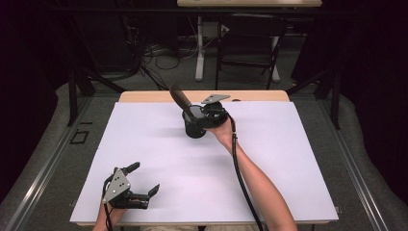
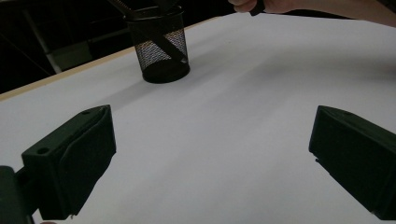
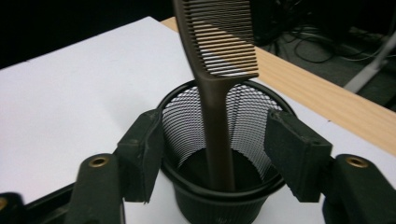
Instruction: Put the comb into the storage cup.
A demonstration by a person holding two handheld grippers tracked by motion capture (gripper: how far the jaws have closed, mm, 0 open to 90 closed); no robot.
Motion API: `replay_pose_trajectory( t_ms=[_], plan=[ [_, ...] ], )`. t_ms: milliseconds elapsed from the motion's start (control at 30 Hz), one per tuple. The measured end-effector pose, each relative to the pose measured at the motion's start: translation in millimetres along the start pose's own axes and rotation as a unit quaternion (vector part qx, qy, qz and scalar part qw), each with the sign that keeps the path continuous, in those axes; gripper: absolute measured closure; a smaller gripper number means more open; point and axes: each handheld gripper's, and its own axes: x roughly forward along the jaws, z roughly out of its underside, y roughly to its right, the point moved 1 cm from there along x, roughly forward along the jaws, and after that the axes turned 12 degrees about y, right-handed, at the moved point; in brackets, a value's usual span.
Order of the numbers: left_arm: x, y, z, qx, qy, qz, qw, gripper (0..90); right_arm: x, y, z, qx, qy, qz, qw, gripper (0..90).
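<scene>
A black mesh cup stands on the white sheet near the table's far middle. A brown comb stands in it handle down, teeth end up, leaning to the far left. My right gripper is open right at the cup; in the right gripper view its jaws stand apart over the cup rim, on either side of the comb handle without touching it. My left gripper rests open at the near left corner, nothing between its jaws. It faces the cup from afar.
The sheet covers a wooden table whose bare far edge shows behind the cup. Beyond the table stand a black chair and a white desk leg, with cables on the floor. Dark curtains close both sides.
</scene>
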Motion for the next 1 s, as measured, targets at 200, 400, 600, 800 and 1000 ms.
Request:
replay_pose_trajectory(
  t_ms=[200,400,600,800,1000],
  plan=[
    [0.9,0.7,-0.2,0.000,0.001,0.002,1.0000,0.5,-13.6,-1.6,-3.6,0.006,-0.003,-0.018,0.9998,26.5],
    [2.5,1.2,-0.1,-0.001,0.000,0.002,1.0000,0.5,-25.7,-4.3,-2.8,0.005,-0.012,-0.031,0.9994,17.8],
    [3.1,1.3,0.0,-0.001,0.000,0.001,1.0000,0.5,-40.7,-3.3,0.7,0.010,-0.007,-0.037,0.9992,14.5],
    [3.1,1.9,-0.1,0.001,-0.002,0.002,1.0000,0.5,-57.7,-3.7,5.1,0.009,-0.001,-0.040,0.9992,11.2],
    [1.3,1.5,-0.1,0.000,-0.001,-0.001,1.0000,0.5,-73.0,-5.9,9.6,0.010,0.002,-0.040,0.9991,7.3]
  ],
)
